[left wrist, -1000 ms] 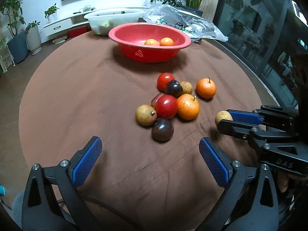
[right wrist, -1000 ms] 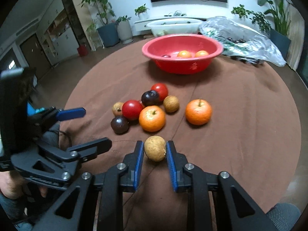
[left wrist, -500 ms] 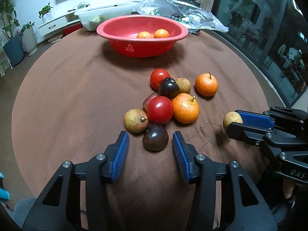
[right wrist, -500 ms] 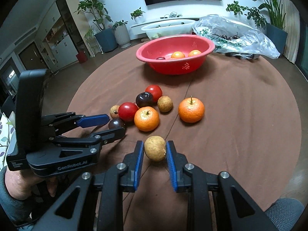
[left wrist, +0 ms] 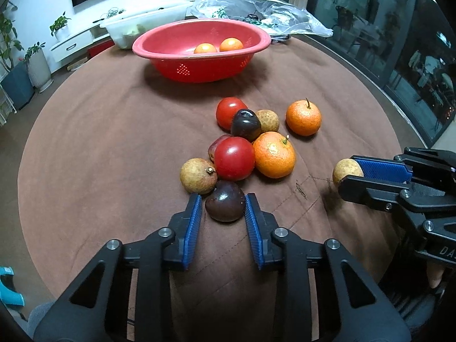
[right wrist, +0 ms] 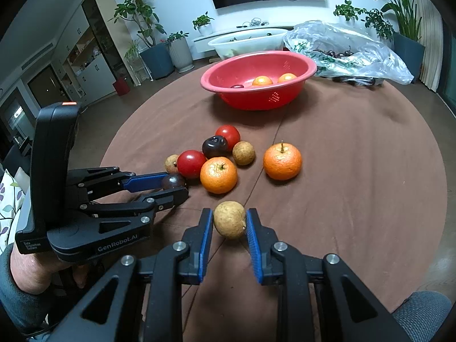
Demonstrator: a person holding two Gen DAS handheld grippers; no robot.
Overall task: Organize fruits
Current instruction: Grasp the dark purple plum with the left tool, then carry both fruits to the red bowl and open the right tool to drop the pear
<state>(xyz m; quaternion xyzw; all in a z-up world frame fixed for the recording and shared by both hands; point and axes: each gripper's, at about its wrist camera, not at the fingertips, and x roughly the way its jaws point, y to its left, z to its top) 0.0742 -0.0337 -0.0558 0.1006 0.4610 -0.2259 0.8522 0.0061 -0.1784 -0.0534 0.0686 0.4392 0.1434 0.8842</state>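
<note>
Down on the brown-clothed counter point(left wrist: 85, 148), the left hand-held gripper point(left wrist: 223, 203) has its blue pads on either side of a dark plum point(left wrist: 225, 201) at the near edge of the fruit pile, its jaws closing; the right-hand pad touches the plum's skin while a thin gap shows at the left-hand pad, so a firm grip cannot be confirmed. Just beside that plum lie a tan longan point(left wrist: 198, 175) and a red tomato point(left wrist: 234, 158), the tomato touching an orange tangerine point(left wrist: 274, 154). Behind them sit a second dark plum point(left wrist: 245, 124), a second tomato point(left wrist: 229, 111) and another longan point(left wrist: 268, 120), with a lone stemmed tangerine point(left wrist: 303, 117) a little apart to the right. The right hand-held gripper point(right wrist: 229, 221) is clamped on a separate longan point(right wrist: 229, 219), held well apart from the pile on its right side, both pads pressing its flanks. At the far side of the counter stands a red perforated basin point(right wrist: 256, 97) holding two tangerines point(right wrist: 262, 80) and one small dark fruit point(right wrist: 237, 86). Beyond it are a white tub point(right wrist: 245, 42) and a crumpled clear plastic bag point(right wrist: 350, 48). A person's hand point(right wrist: 31, 268) grips the left tool's handle.
</note>
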